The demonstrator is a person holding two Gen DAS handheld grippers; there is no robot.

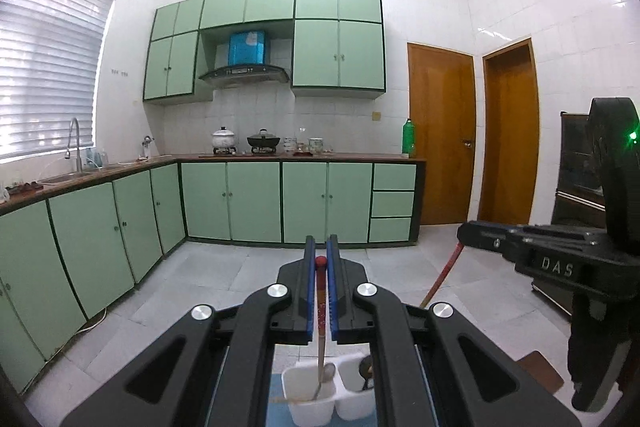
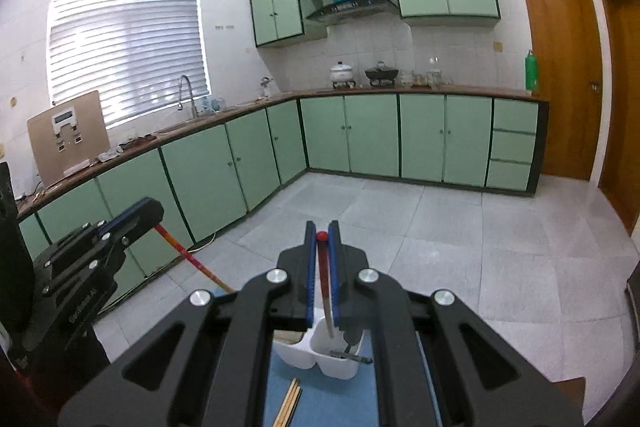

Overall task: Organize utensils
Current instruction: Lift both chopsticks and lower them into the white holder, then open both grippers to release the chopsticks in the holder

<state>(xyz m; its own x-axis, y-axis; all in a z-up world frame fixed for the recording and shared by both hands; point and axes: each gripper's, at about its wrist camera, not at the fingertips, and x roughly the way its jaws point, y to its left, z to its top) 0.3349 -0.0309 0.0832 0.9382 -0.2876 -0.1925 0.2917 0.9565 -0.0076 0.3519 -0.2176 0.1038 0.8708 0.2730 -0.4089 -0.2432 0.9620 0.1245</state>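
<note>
- White two-compartment holder [image 1: 316, 393] waits on the blue mat [image 2: 336, 399], directly below both grippers.
- Left gripper [image 1: 321, 255] clenches a red-tipped chopstick [image 1: 321, 291]; the right gripper [image 2: 321, 237] clenches its twin [image 2: 325, 279].
- Advice: lower both sticks upright into one compartment, releasing late.

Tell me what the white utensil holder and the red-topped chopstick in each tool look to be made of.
White utensil holder: likely plastic, with smooth, thin, slightly glossy moulded walls. Red-topped chopstick in the left tool: probably wood or bamboo, going by its tan lower shaft, with red lacquer above. The right tool grips a chopstick with a red top and paler shaft; its material is less clear.
</note>
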